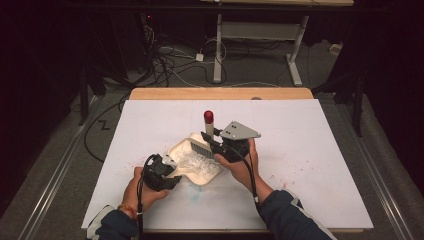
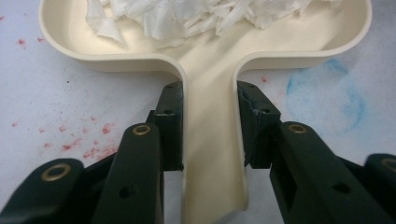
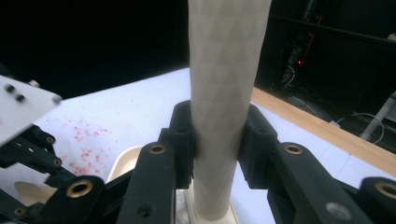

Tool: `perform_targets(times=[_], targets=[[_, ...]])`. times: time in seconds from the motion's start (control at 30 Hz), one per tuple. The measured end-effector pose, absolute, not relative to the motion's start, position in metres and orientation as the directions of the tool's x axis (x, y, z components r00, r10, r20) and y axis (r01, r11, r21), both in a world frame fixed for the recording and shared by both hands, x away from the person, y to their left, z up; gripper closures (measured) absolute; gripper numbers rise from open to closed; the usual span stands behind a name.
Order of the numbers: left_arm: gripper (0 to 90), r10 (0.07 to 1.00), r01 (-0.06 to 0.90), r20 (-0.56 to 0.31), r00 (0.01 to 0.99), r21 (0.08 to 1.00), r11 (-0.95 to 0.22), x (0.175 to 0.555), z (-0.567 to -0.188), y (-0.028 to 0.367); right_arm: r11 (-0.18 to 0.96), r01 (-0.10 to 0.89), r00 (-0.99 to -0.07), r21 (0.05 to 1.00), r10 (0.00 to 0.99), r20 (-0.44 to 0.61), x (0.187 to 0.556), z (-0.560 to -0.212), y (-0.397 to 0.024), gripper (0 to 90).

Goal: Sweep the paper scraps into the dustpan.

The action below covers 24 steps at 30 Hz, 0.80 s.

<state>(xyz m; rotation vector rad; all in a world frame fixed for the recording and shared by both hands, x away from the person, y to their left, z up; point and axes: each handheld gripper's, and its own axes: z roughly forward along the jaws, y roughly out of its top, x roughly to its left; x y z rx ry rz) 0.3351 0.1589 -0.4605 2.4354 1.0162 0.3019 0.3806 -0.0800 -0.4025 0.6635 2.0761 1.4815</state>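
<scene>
Left gripper (image 2: pixel 210 126) first: in its own view the two black jaws are closed on the flat cream handle of the dustpan (image 2: pixel 210 60), one jaw pressed against each edge of the handle, which runs straight up the centre of the frame between them. The pan's tray spreads across the top of that frame, with a heap of white paper shreds (image 2: pixel 196 16) lying inside it. Red specks dot the white table cover (image 2: pixel 56 107) at the left, and there is a blue smudge (image 2: pixel 327 100) at the right.

Over to the right gripper (image 3: pixel 217 140): its jaws clamp a pale, faceted brush handle (image 3: pixel 229 84), standing upright and rising out of the top of the frame from dead centre between the jaws (the left gripper's grey plate pokes in at the left edge).

From the high view, the dustpan (image 1: pixel 186 145) sits just below the middle of the frame on the white sheet, the left gripper (image 1: pixel 167 167) at its lower-left corner. The right gripper (image 1: pixel 220 144) is at the pan's upper right, holding the brush (image 1: pixel 200 145) with its dark bristles over the pan's far edge and its red-capped handle (image 1: pixel 208 120) pointing up.
</scene>
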Motion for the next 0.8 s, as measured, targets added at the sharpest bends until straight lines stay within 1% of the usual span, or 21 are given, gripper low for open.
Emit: perform_targets(times=[0.13, 0.3, 0.47, 0.6, 0.7, 0.8], targets=[[63.3, 0.711, 0.605, 0.019, 0.703, 0.509, -0.612, 0.334, -0.46, 0.158, 0.259, 0.09, -0.764, 0.962, 0.638, -0.1, 0.378, -0.391, -0.084, 71.0], [63.3, 0.708, 0.606, 0.015, 0.706, 0.504, -0.615, 0.334, -0.46, 0.156, 0.248, 0.083, -0.762, 0.965, 0.64, -0.099, 0.375, -0.383, -0.089, 70.9], [63.3, 0.709, 0.606, 0.019, 0.705, 0.503, -0.616, 0.333, -0.46, 0.155, 0.248, 0.101, -0.748, 0.963, 0.658, -0.091, 0.377, -0.387, -0.092, 70.9], [63.3, 0.711, 0.608, 0.019, 0.703, 0.502, -0.615, 0.333, -0.461, 0.155, 0.274, 0.088, -0.717, 0.958, 0.685, -0.13, 0.377, -0.392, -0.099, 70.9], [63.3, 0.71, 0.609, 0.02, 0.704, 0.496, -0.618, 0.333, -0.462, 0.153, 0.258, 0.115, -0.713, 0.959, 0.694, -0.101, 0.379, -0.395, -0.107, 70.9], [63.3, 0.71, 0.61, 0.018, 0.704, 0.496, -0.618, 0.333, -0.462, 0.153, 0.278, 0.102, -0.69, 0.955, 0.711, -0.133, 0.376, -0.396, -0.114, 70.9]])
